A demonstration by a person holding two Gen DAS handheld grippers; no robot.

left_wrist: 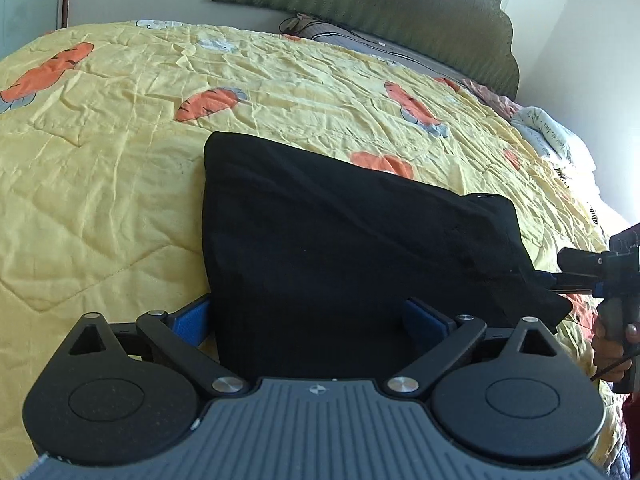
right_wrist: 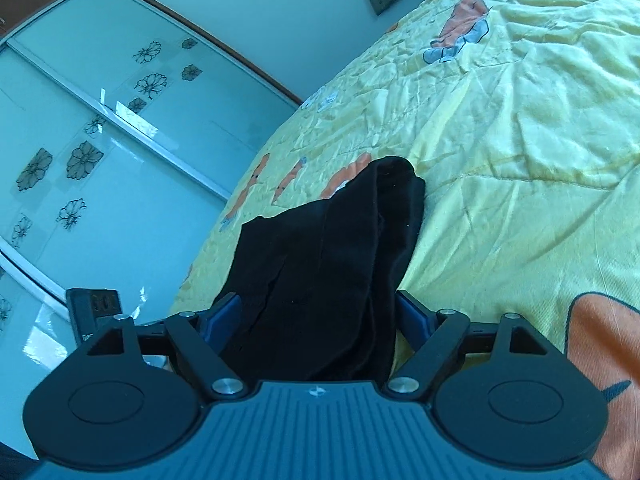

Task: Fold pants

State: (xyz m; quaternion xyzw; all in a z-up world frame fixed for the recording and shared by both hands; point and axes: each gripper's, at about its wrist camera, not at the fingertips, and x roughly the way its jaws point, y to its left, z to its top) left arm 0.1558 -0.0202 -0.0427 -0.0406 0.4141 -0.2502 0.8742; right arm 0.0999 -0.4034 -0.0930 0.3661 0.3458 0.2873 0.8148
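1. Nearest the pants, at their near end: left gripper, jaws spread wide, one blue pad just beside the pants' left edge, the other over on the right side. Black cloth between the pads, no pinch to be seen.
2. At the pants' right-hand corner: right gripper, jaws likewise wide apart, blue pads flanking a bunched ridge of the cloth (loose between them, not squeezed, as far as can be told).
3. Just behind that corner in the left wrist view: a person's hand wrapped around the right gripper's handle.
4. The pants themselves: black, folded into a thick wedge-shaped bundle, lying flat on a yellow quilt, the narrow rounded end pointing away from the right gripper.
5. Around and beyond the pants: crumpled quilt printed with orange carrots, covering the bed on every side.
6. Well beyond the pants, at the bed's head: a striped pillow, then a green padded headboard against a pale wall.
7. Far past the pants in the right wrist view: sliding glass wardrobe doors with dark flower decals.
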